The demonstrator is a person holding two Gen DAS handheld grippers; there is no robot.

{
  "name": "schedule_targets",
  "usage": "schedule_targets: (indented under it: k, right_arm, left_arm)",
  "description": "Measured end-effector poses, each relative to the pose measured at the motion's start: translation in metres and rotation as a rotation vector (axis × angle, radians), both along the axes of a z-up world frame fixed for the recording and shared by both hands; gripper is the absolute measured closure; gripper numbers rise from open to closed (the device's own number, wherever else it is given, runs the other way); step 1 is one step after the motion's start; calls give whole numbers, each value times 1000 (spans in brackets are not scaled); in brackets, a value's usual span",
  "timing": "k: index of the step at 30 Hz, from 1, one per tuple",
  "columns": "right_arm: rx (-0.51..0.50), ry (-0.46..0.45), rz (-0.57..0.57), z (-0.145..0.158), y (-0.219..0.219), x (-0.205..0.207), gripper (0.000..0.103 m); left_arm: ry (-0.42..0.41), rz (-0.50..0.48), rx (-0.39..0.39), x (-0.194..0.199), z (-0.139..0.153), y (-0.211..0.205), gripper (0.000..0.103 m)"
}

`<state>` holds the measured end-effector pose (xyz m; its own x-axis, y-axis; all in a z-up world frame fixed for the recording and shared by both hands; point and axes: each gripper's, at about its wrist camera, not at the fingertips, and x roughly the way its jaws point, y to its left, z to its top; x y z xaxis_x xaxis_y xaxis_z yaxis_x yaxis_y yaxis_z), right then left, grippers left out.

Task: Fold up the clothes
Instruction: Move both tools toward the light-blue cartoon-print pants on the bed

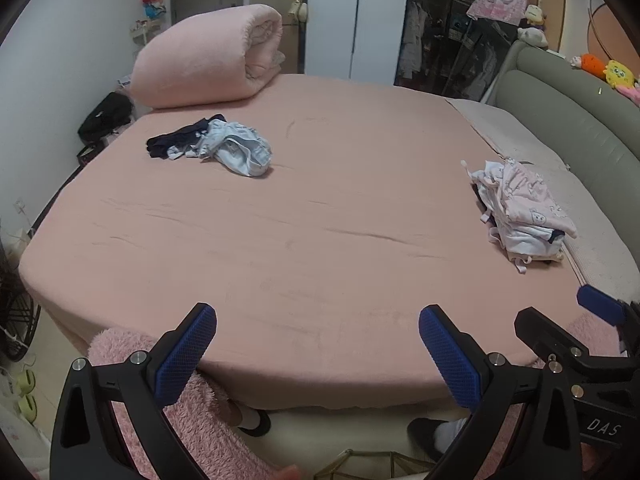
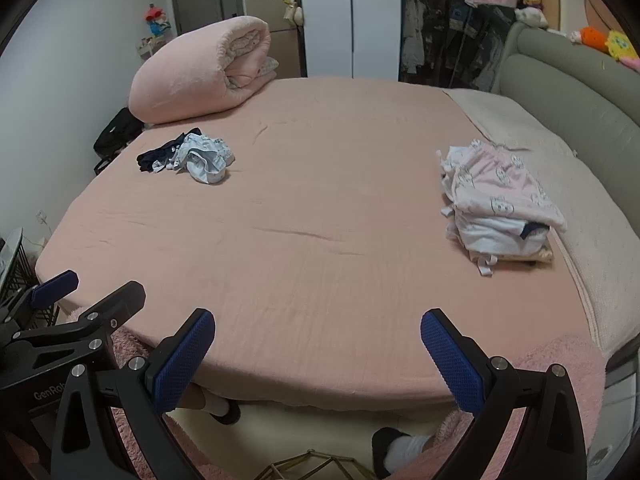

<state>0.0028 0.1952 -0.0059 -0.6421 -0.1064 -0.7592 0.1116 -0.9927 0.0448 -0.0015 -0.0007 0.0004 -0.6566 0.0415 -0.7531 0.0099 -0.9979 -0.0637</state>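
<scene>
A small heap of unfolded clothes (image 1: 216, 146) (image 2: 190, 156), dark navy and pale blue, lies at the far left of the pink bed (image 1: 320, 240) (image 2: 320, 240). A stack of folded clothes (image 1: 524, 210) (image 2: 504, 206), pink printed piece on top, sits at the right by the headboard. My left gripper (image 1: 318, 320) is open and empty over the bed's near edge. My right gripper (image 2: 318, 322) is also open and empty, beside the left one. Each shows at the edge of the other's view.
A rolled pink duvet (image 1: 208, 60) (image 2: 200, 68) lies at the far left corner. A grey padded headboard (image 1: 568, 120) with plush toys runs along the right. A person's fluffy pink garment (image 1: 176, 412) and feet in dark shoes (image 1: 256, 422) show below, by the bed's edge.
</scene>
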Motion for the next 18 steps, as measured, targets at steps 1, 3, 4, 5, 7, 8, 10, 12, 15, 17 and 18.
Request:
schedule_targets:
  k: [1,3,4,5,7,8,10,12,15,17,18]
  right_arm:
    - [8,11,12,3,-1,-2,0]
    - [25,32,36,9,-2,-6,0]
    - [34,42,48,11,-3,-8,0]
    - [42,53,60,14,-4,-10,0]
    - [59,74,83,20,-6,-14,0]
    - [67,84,95,23,-6,-15,0]
    - [86,106,119,28,-8,-20,0]
    - [105,113,140,28,-10,-31,0]
    - [70,63,174,18,-9,-55,0]
    - [59,52,197,13,-14,-72,0]
    - [69,64,202,13,-17,-79,0]
  left_arm:
    - [3,-7,7,-3,1,-1,0]
    - [9,-22,20,-9,3,-4,0]
    - [12,-29,27,-12,4,-6,0]
    - [15,-37,34,-15,4,-7,0]
    - [21,-51,47,-22,6,-10,0]
    - [24,-59,54,-25,7,-11,0]
    - [30,-73,67,-31,9,-14,0]
    - [24,-73,73,-41,4,-23,0]
    - [12,-59,81,-59,-5,-41,0]
    - [21,-28,96,-74,-8,-52,0]
    - [23,-15,96,-83,-8,-57,0]
